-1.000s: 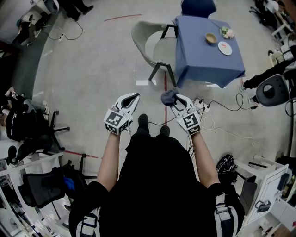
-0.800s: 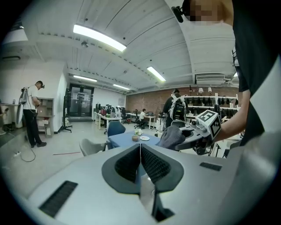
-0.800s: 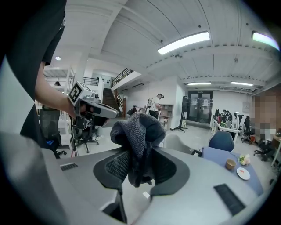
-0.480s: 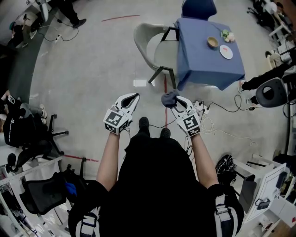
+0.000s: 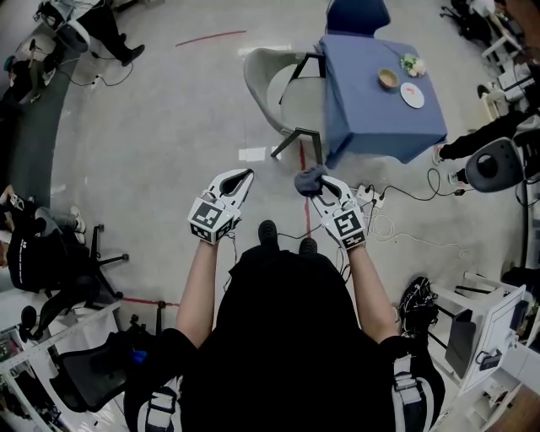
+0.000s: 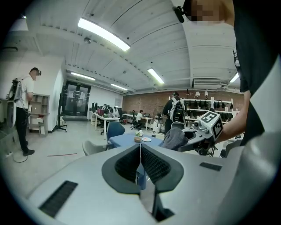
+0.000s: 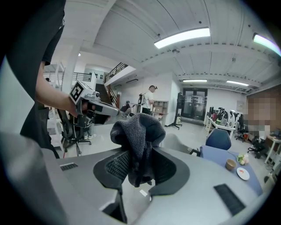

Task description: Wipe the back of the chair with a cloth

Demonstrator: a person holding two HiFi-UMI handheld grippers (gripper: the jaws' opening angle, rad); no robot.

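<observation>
A pale grey shell chair point(image 5: 274, 89) on dark legs stands ahead in the head view, pushed against a table under a blue cloth point(image 5: 380, 110); its back faces left. The chair shows small in the left gripper view point(image 6: 91, 147) and the right gripper view point(image 7: 173, 143). My right gripper point(image 5: 313, 179) is shut on a bunched dark grey cloth point(image 7: 137, 136), which also shows in the head view point(image 5: 307, 177). My left gripper point(image 5: 240, 178) is shut with nothing between its jaws. Both are held at waist height, well short of the chair.
A small bowl point(image 5: 386, 78), a plate point(image 5: 412, 95) and flowers point(image 5: 411, 62) sit on the blue table. A blue chair point(image 5: 359, 14) stands behind it. Cables and a power strip point(image 5: 368, 196) lie on the floor to my right. Office chairs point(image 5: 59, 253) stand at left, equipment racks at right.
The view has shifted slightly as I step forward; the chair and table sit a little nearer. Both grippers keep their pose, the cloth still held.
</observation>
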